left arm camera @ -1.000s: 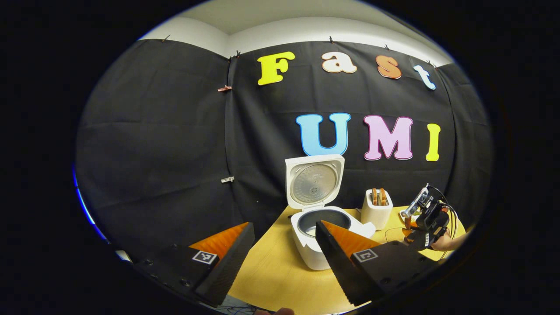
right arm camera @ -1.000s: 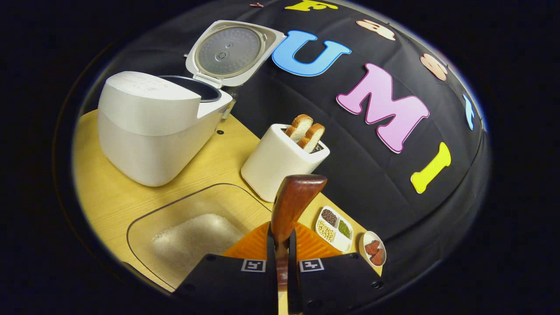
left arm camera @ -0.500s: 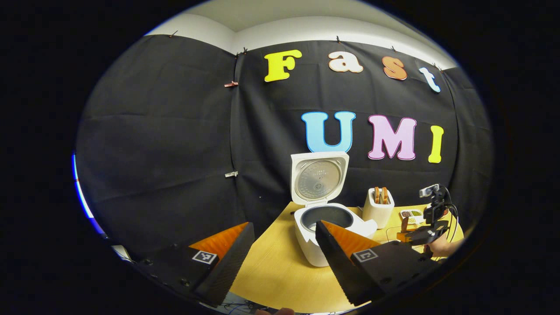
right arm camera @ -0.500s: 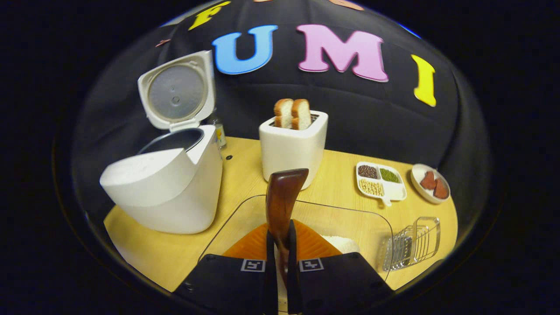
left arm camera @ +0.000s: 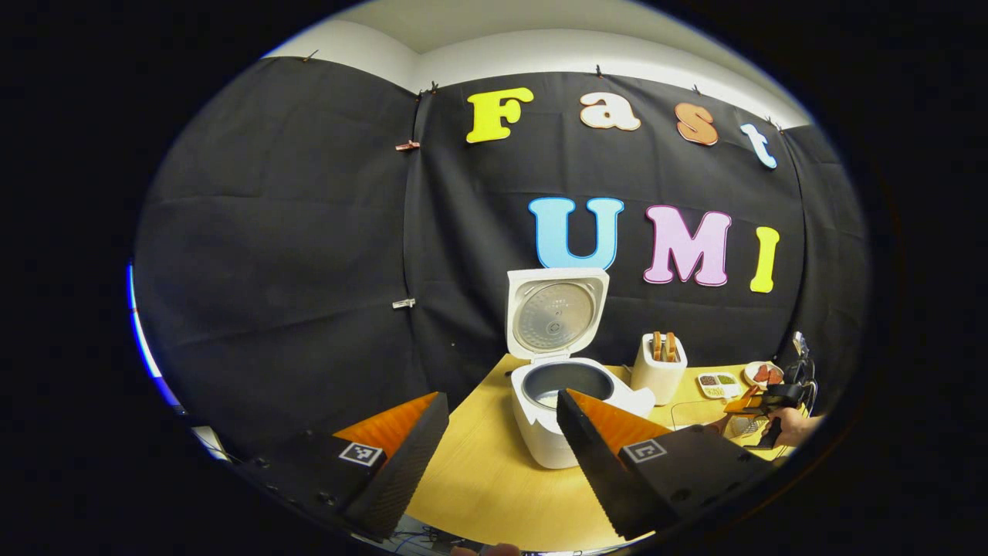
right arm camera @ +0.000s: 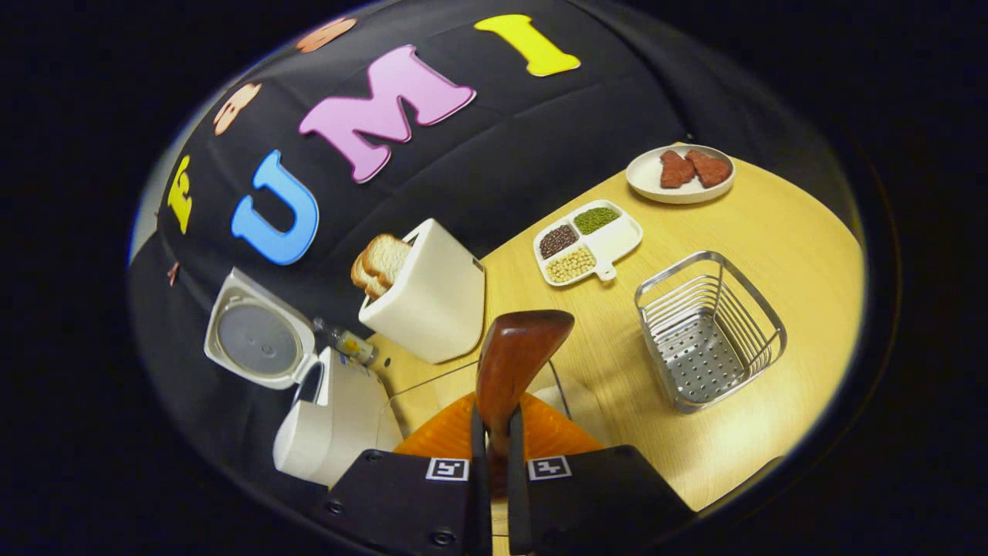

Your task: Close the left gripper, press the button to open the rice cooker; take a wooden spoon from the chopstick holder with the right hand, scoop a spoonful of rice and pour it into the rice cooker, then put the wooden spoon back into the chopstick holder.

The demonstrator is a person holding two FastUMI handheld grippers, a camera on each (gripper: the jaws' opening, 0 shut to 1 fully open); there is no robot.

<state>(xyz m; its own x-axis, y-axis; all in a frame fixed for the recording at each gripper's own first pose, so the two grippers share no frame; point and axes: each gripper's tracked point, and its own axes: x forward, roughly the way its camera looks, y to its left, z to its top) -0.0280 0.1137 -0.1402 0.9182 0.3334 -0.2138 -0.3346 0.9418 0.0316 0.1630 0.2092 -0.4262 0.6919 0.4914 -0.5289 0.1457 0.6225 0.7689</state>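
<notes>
- A yellow wooden table (left arm camera: 494,479) stands before a black cloth wall.
- Left gripper view: the left gripper (left arm camera: 494,455) hangs with its jaws wide apart and nothing between them, well back from the rice cooker (left arm camera: 559,409), whose lid stands up. Far right, a hand (left arm camera: 791,426) carries the other gripper.
- Right gripper view: the right gripper (right arm camera: 494,452) is clamped on the wooden spoon (right arm camera: 513,363) by its handle, bowl upward. The wire chopstick holder (right arm camera: 706,332) sits just right of it.
- The spoon looks light, stiff and smooth; holding it low on the handle should keep it steady.
</notes>
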